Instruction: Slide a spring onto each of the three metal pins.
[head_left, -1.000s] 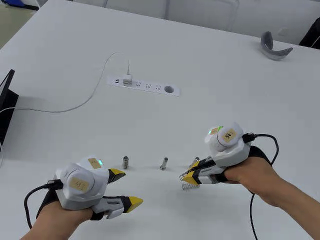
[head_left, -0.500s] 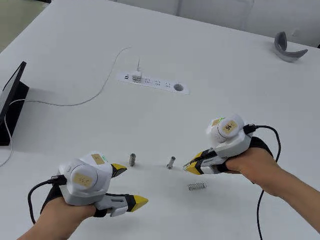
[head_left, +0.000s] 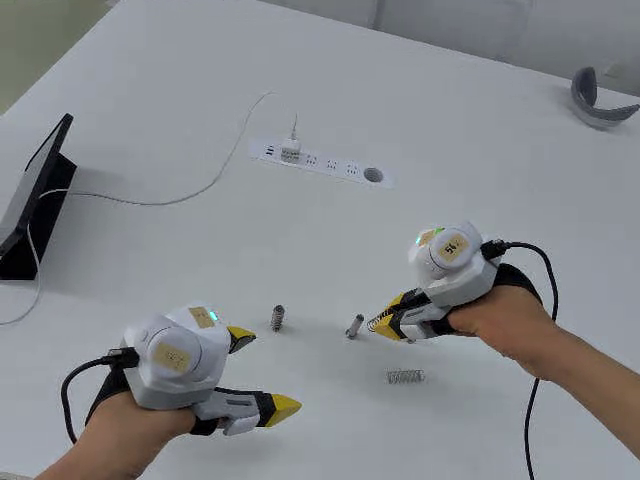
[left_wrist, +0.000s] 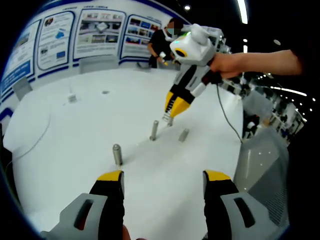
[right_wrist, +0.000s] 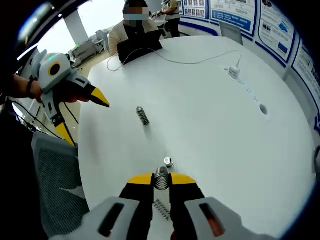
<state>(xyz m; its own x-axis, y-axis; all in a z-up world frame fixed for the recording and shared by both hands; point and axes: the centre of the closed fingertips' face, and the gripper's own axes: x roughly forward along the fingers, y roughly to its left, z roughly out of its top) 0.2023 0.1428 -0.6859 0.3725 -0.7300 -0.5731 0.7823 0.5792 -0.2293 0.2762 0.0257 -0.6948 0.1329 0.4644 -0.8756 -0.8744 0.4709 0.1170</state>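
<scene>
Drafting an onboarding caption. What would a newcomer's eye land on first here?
First, the right gripper, its fingers shut on a held spring right beside a bare pin near the middle of the white table. Next, to that pin's left, the sprung pin with a coil on it, and the loose spring lying flat nearer the person. The left gripper hangs open at lower left.

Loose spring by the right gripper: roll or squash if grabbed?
Loose spring lies on its side on the smooth table, so a nudge would probably roll it. Its thin open coils look light, likely to squash under a pinch.
</scene>
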